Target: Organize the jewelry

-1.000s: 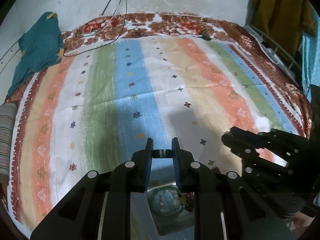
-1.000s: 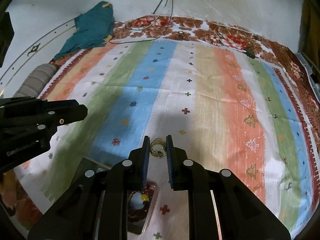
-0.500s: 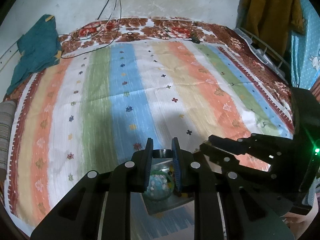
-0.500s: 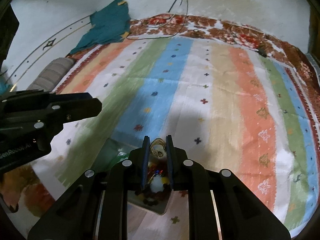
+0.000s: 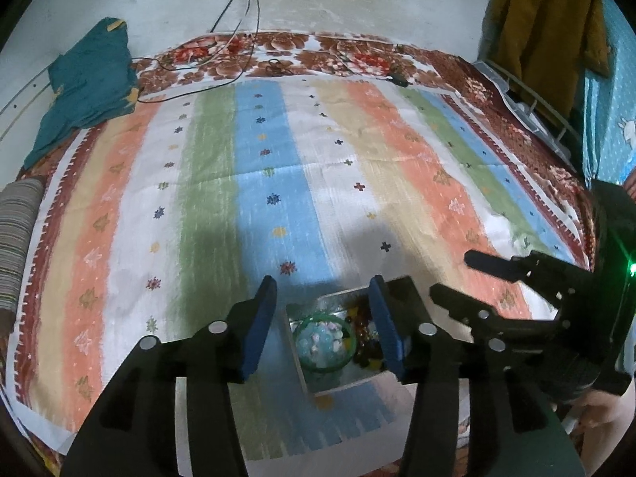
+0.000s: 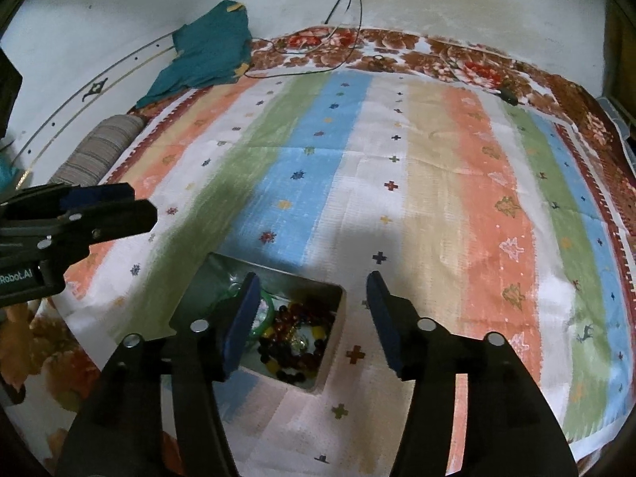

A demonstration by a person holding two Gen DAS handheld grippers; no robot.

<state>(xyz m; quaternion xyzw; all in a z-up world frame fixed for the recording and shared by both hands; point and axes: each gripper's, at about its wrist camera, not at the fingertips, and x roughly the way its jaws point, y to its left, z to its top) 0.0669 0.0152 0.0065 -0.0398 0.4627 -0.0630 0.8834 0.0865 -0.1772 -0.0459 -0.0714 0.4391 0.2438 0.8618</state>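
Note:
A small metal tin (image 5: 296,351) sits on the striped bedspread near its front edge. In it lie a green bangle (image 5: 324,344) around pale beads and a heap of dark red and yellow beads (image 6: 294,342). My left gripper (image 5: 322,310) hovers just above the tin. Its jaws are opening, with nothing between the blue pads (image 5: 258,326). My right gripper (image 6: 312,310) is over the tin (image 6: 286,276) as well, jaws opening and empty. Each gripper shows in the other's view: right gripper (image 5: 497,290), left gripper (image 6: 79,214).
The striped bedspread (image 5: 278,159) stretches back to a white wall. A teal cloth (image 5: 87,79) lies at the back left, with cables (image 5: 238,20) trailing down the wall. A striped bolster (image 6: 99,151) lies along the left edge. A mustard garment (image 5: 544,20) hangs at the right.
Both grippers have gone from shut to open. The small dark ring in the left one and the thin gold coil in the right one are no longer between the pads. Both moved over the tin.

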